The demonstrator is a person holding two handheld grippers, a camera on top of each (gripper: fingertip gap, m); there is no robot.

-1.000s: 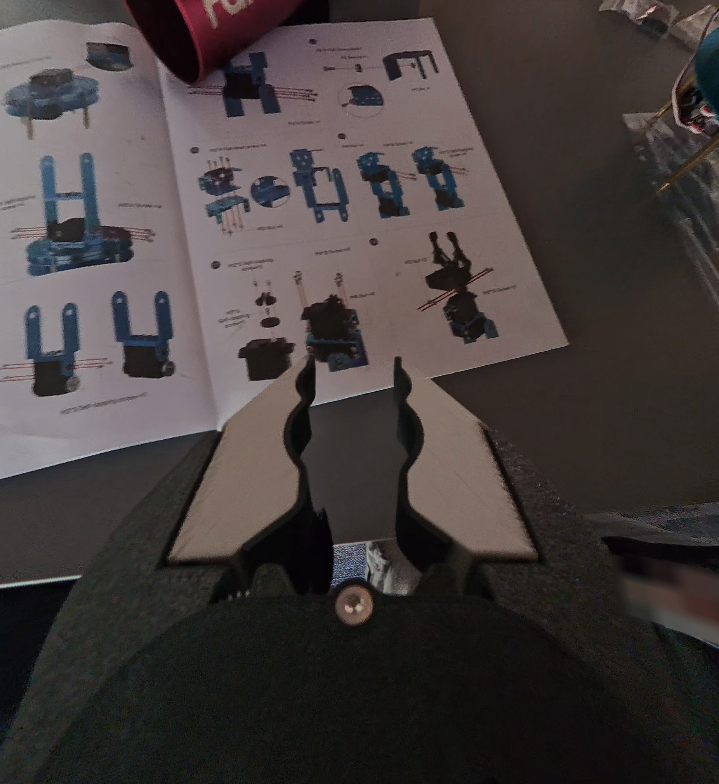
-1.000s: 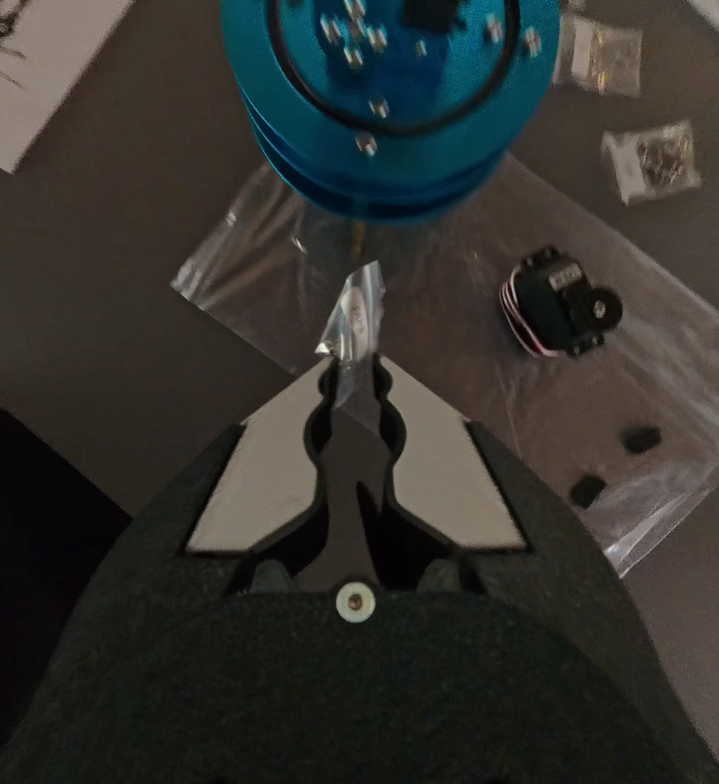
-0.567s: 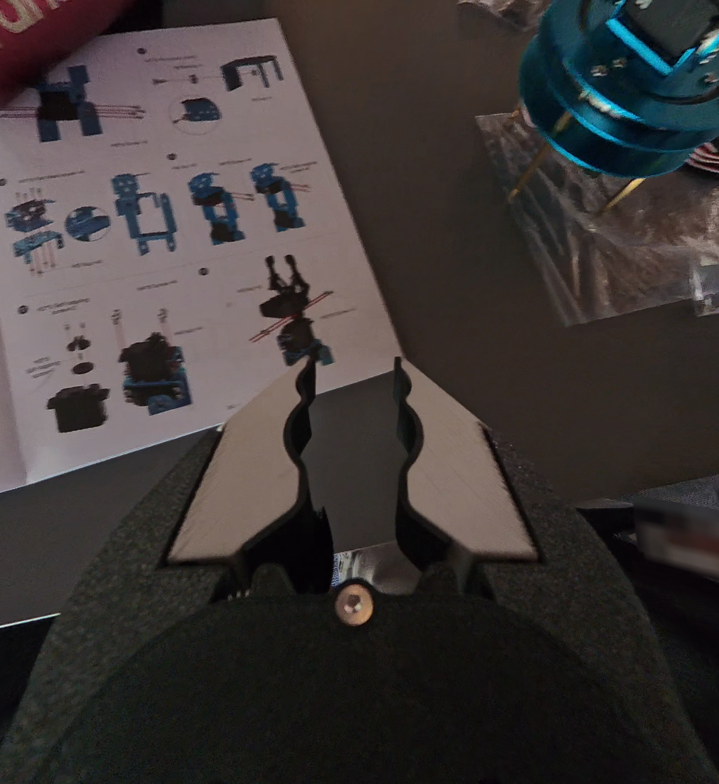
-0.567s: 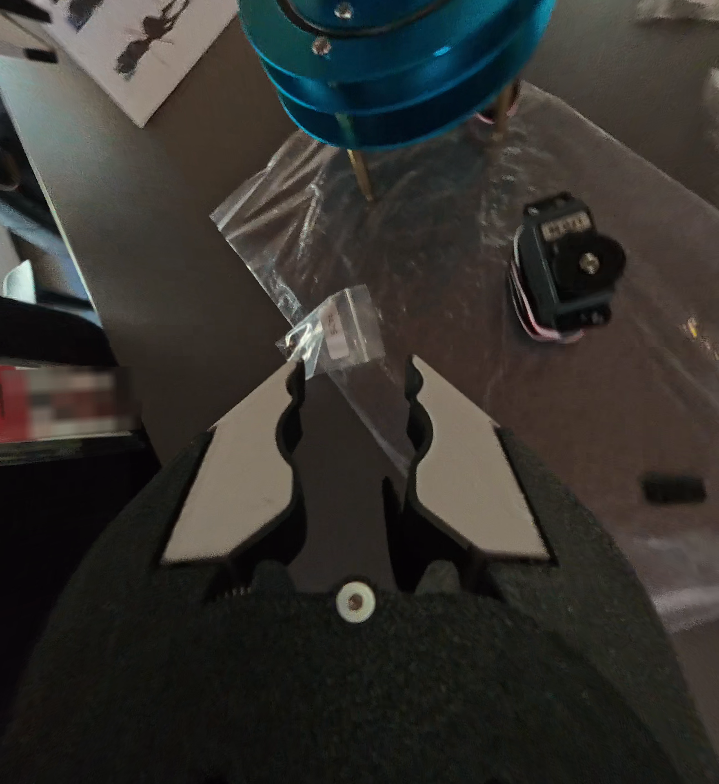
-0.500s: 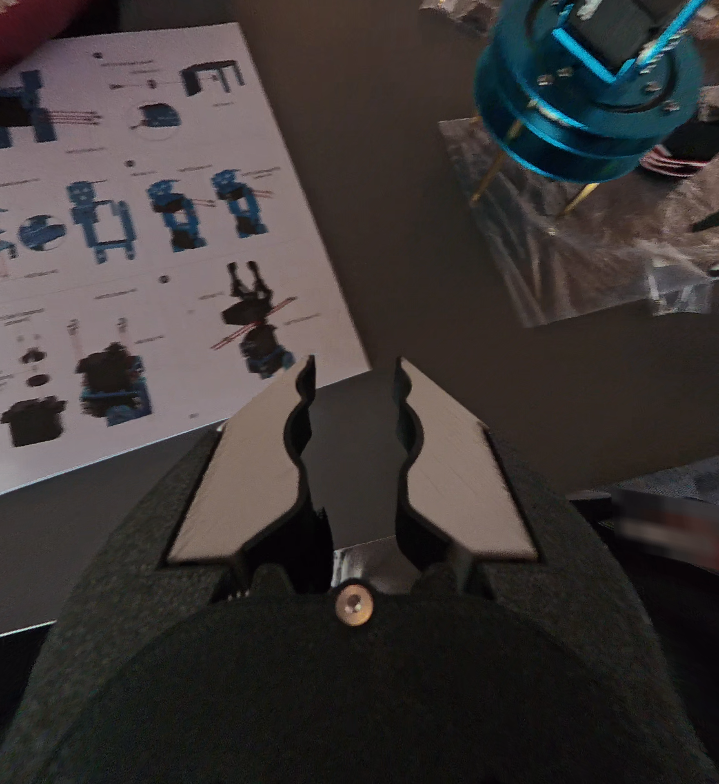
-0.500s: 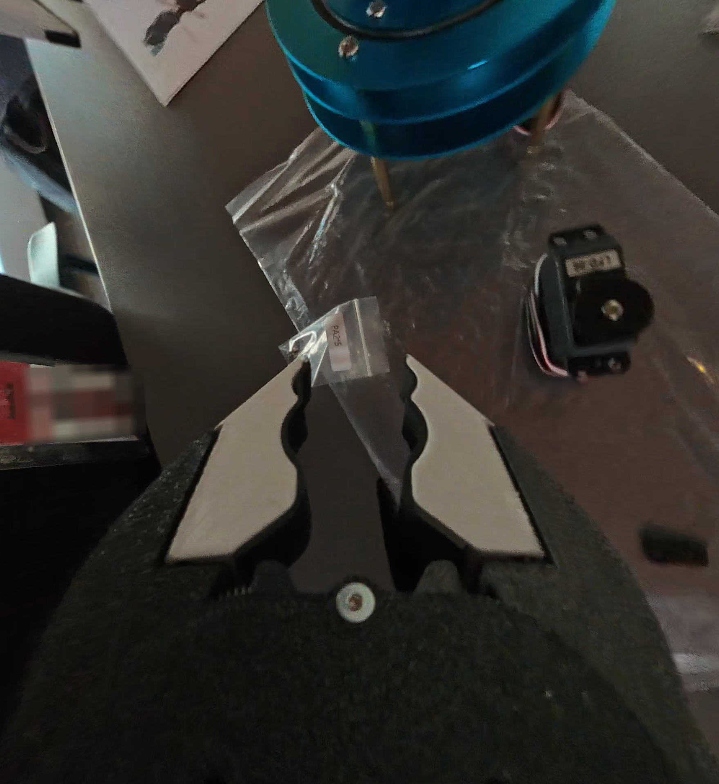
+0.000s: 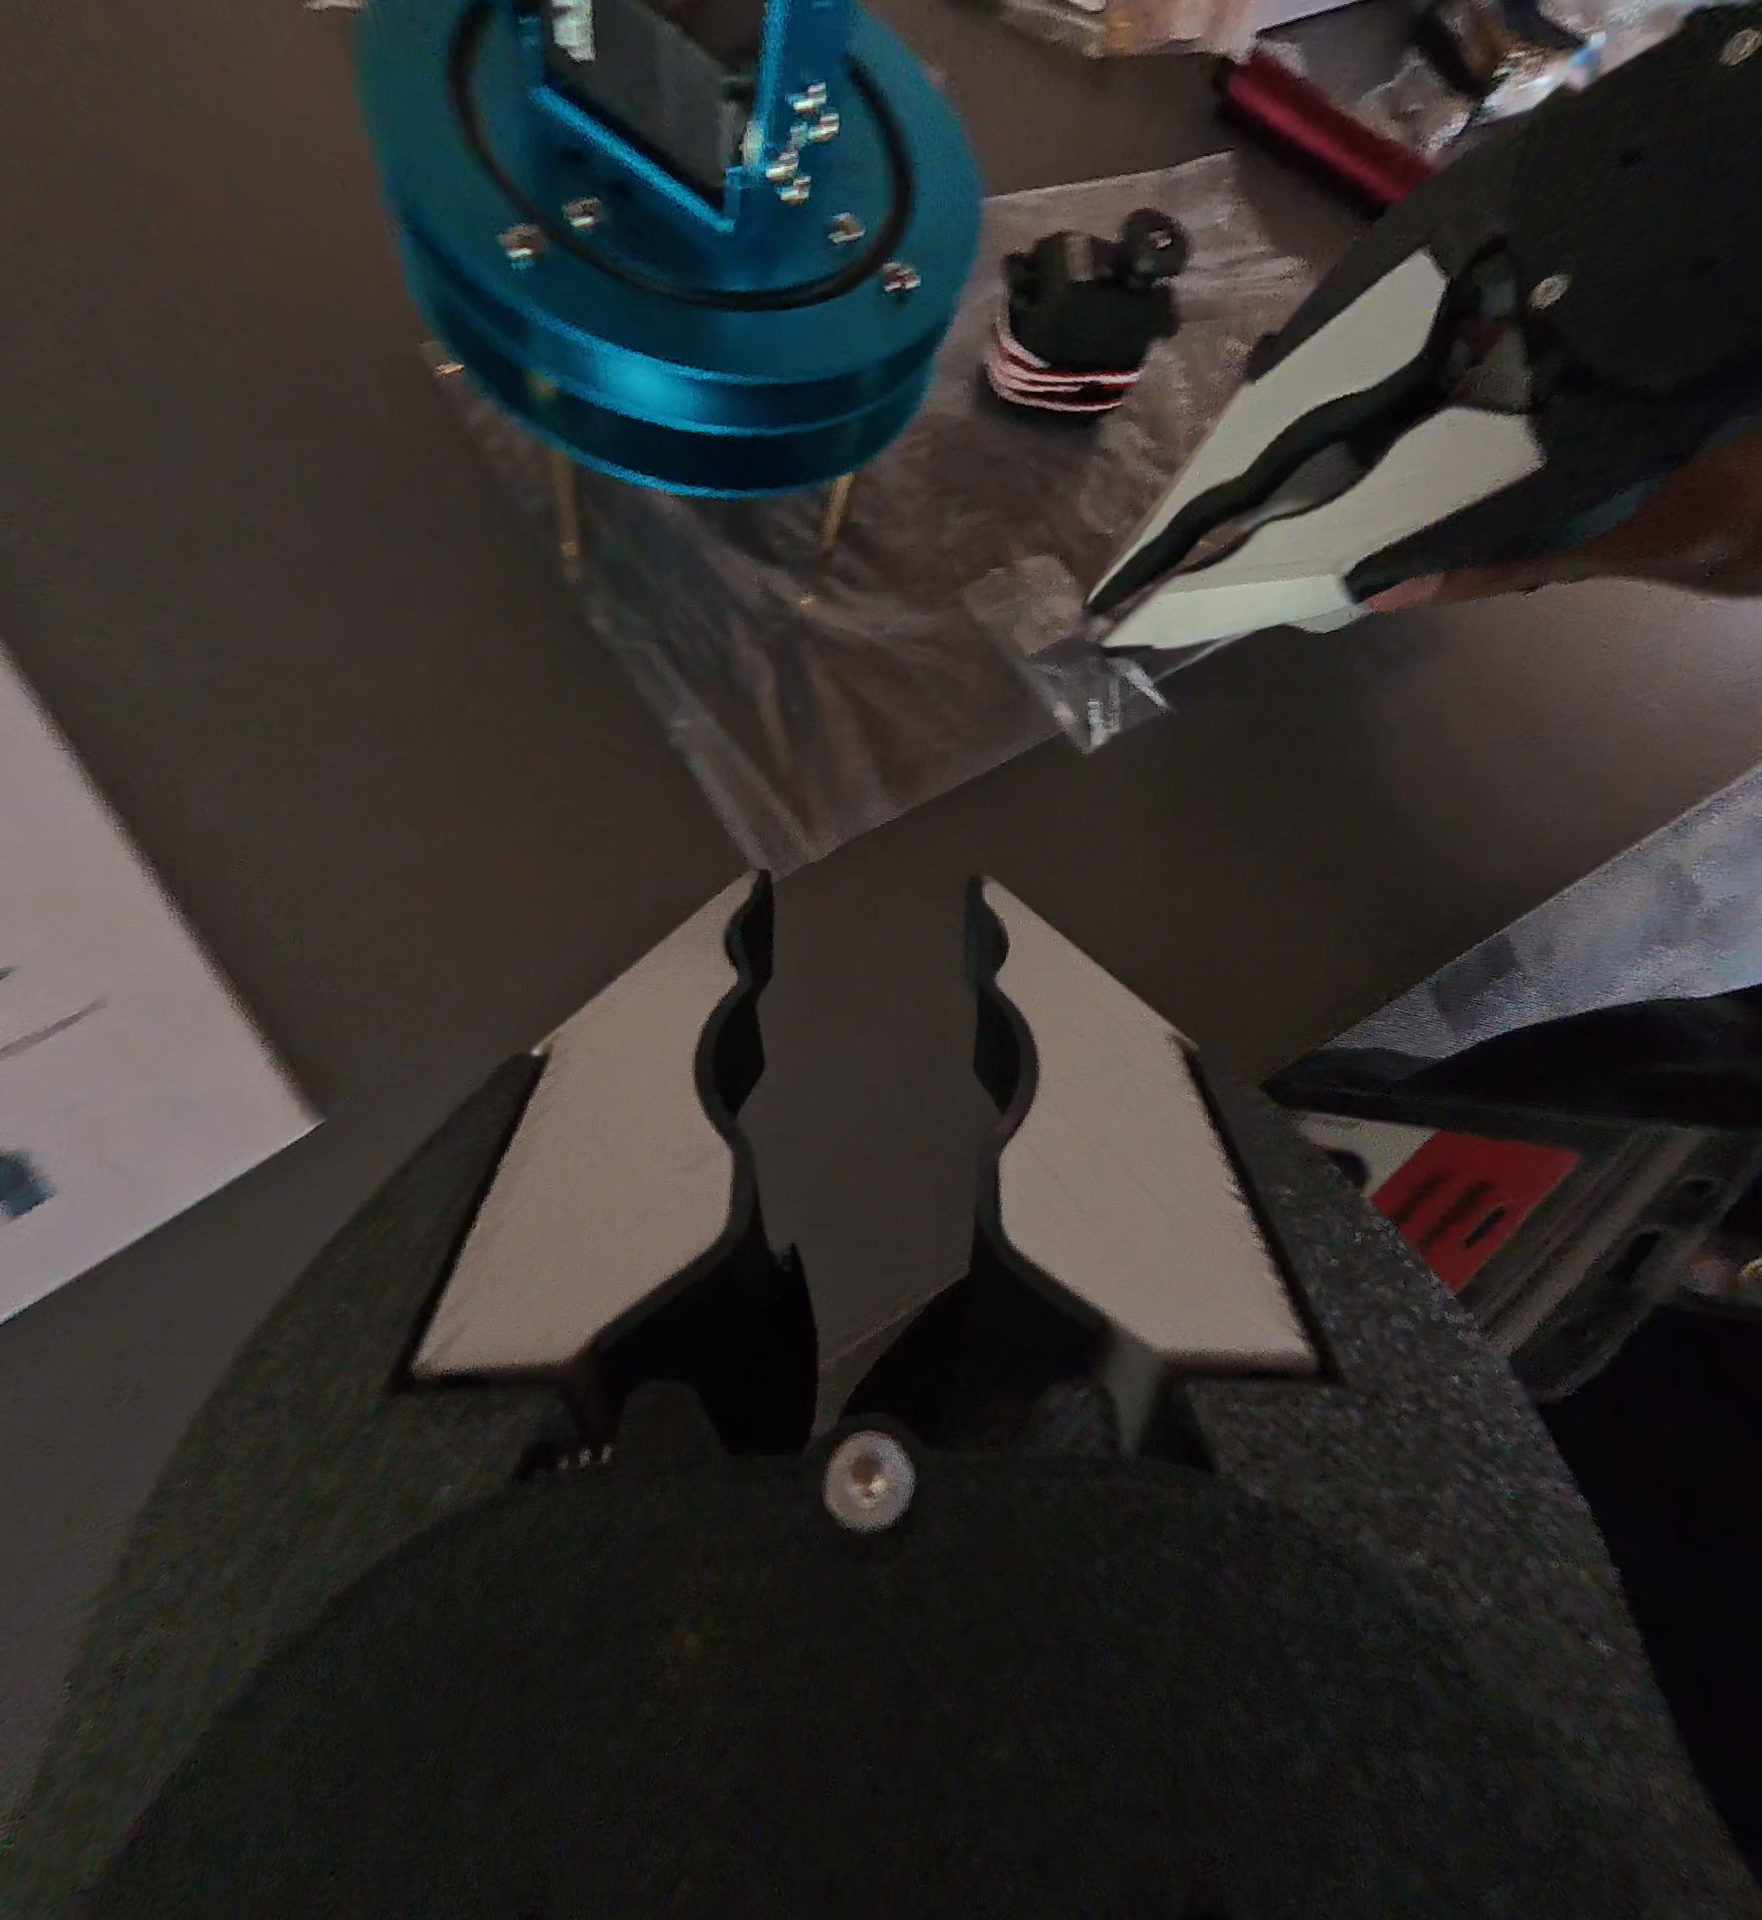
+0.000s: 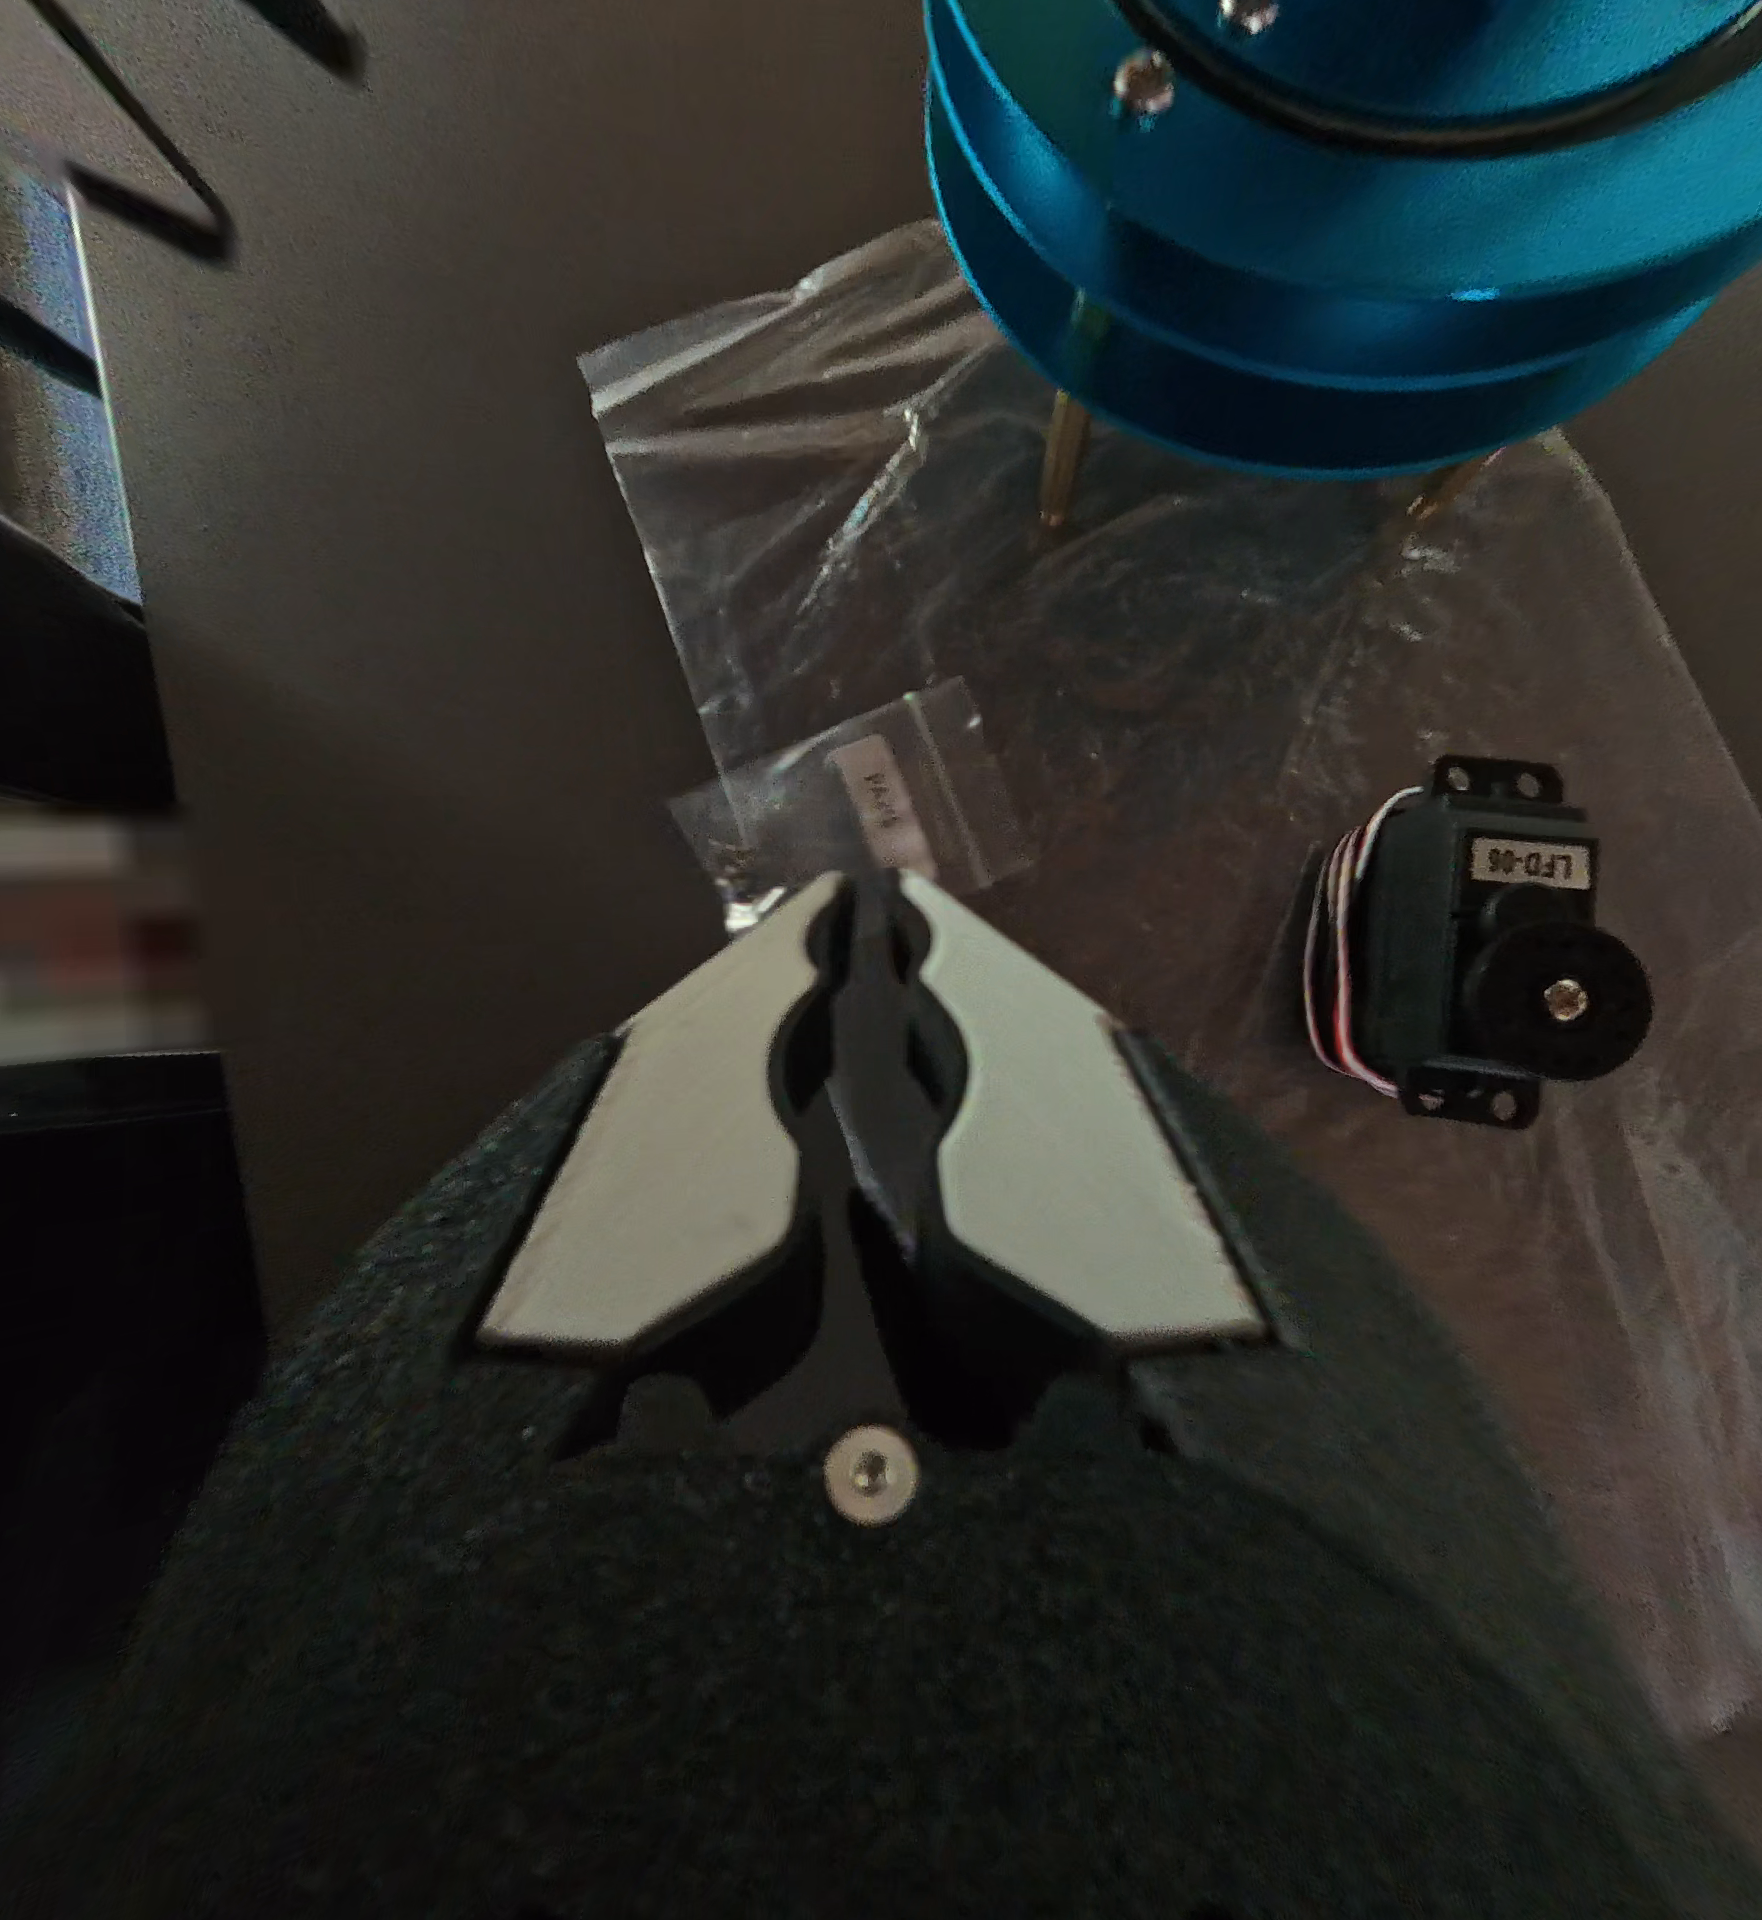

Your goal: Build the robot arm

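Taking the blue round base [image 7: 669, 260] on its brass legs as the landmark, a white printed sheet [image 7: 46, 1039] lies on the dark desk [image 7: 233, 623] well to its left and nearer the camera. The left tongs [image 7: 869, 894] hang over bare desk in front of the base, their jaws spread apart with nothing between them. Under the base and reaching to its right lies a large clear plastic bag [image 8: 1272, 727]. On that bag, right of the base, sits a black servo [image 8: 1459, 935] with a striped cable wound round it. In front of the base, at the bag's near edge, the right tongs [image 8: 872, 883] are pinched tight on a small clear packet [image 8: 856, 800] bearing a white label; the packet juts past their tips.
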